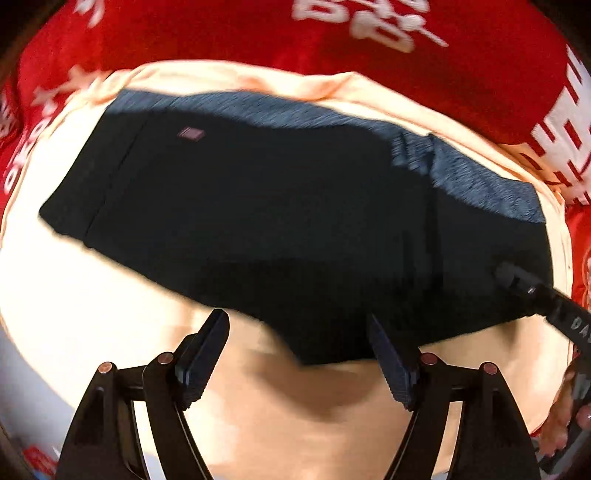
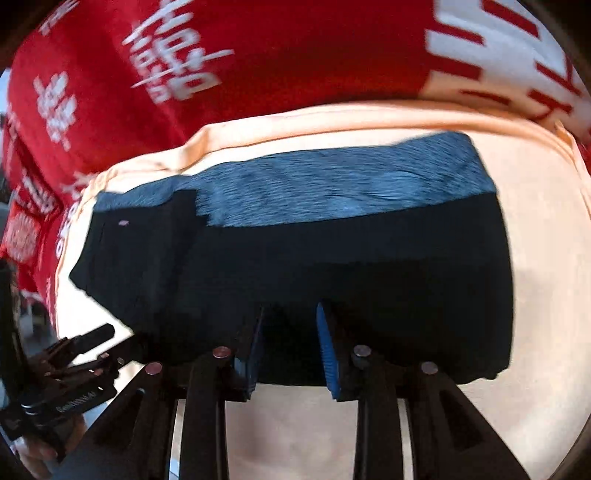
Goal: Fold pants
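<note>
pants: we saw the folded black fabric pants with a grey-blue band (image 1: 280,221) lying flat on a pale peach cloth (image 1: 92,295) spread over a red printed cover (image 1: 221,37) | left gripper (image 1: 297,345): jaws wide, empty, above the near edge | right gripper (image 2: 290,341): jaws narrow, nothing clamped that we could tell

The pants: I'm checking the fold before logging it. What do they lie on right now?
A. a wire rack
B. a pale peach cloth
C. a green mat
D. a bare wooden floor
B: the dark folded pants lie flat on a pale peach cloth, which itself is spread over a red cloth with white print.
</note>
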`<state>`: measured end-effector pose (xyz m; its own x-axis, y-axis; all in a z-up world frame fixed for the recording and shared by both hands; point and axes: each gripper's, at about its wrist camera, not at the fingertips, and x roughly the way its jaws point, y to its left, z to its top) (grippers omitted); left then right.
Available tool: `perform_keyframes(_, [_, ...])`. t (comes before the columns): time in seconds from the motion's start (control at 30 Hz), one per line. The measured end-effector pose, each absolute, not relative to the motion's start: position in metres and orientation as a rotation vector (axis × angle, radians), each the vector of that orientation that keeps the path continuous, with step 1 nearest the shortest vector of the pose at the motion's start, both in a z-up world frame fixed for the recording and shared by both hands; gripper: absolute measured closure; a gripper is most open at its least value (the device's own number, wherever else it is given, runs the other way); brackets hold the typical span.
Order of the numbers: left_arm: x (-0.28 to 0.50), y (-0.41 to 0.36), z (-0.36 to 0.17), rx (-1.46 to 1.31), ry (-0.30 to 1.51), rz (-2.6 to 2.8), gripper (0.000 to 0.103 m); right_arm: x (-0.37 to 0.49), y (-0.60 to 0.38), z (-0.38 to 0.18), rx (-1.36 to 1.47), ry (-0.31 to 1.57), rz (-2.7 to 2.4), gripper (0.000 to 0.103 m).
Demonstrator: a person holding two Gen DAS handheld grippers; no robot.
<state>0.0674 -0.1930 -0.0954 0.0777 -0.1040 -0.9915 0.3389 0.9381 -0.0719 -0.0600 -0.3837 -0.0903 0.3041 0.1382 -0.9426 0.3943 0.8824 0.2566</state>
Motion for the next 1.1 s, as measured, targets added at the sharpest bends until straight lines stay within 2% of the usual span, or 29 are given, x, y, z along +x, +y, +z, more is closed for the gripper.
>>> perform_keyframes(0.17, [0.058, -0.161, -0.095, 0.169, 1.465, -0.296, 0.025, -0.05, -0.349, -0.077, 0.364, 1.243, -0.12, 0.072])
perform_keyframes(0.33, [0.067, -0.146, -0.102, 0.164, 1.478, -0.271, 0.025, -0.036, -0.332, -0.11, 0.388, 1.339, -0.177, 0.069])
perform_keyframes(0.43, [0.074, -0.134, -0.105, 0.18, 1.486, -0.248, 0.025, -0.038, -0.315, -0.105, 0.267, 1.317, -0.223, 0.069])
perform_keyframes(0.63, [0.089, -0.116, -0.107, 0.161, 1.49, -0.246, 0.025, -0.038, -0.312, -0.097, 0.282, 1.361, -0.257, 0.068])
perform_keyframes(0.73, [0.097, -0.11, -0.107, 0.145, 1.49, -0.244, 0.025, -0.034, -0.297, -0.096, 0.249, 1.385, -0.253, 0.062])
perform_keyframes(0.97, [0.116, -0.094, -0.115, 0.107, 1.497, -0.246, 0.025, -0.027, -0.265, -0.102, 0.24, 1.438, -0.253, 0.06])
perform_keyframes(1.03, [0.12, -0.088, -0.118, 0.093, 1.502, -0.244, 0.025, -0.023, -0.258, -0.106, 0.232, 1.45, -0.253, 0.053])
perform_keyframes(1.1, [0.126, -0.08, -0.122, 0.081, 1.505, -0.241, 0.025, -0.02, -0.255, -0.112, 0.224, 1.458, -0.27, 0.052])
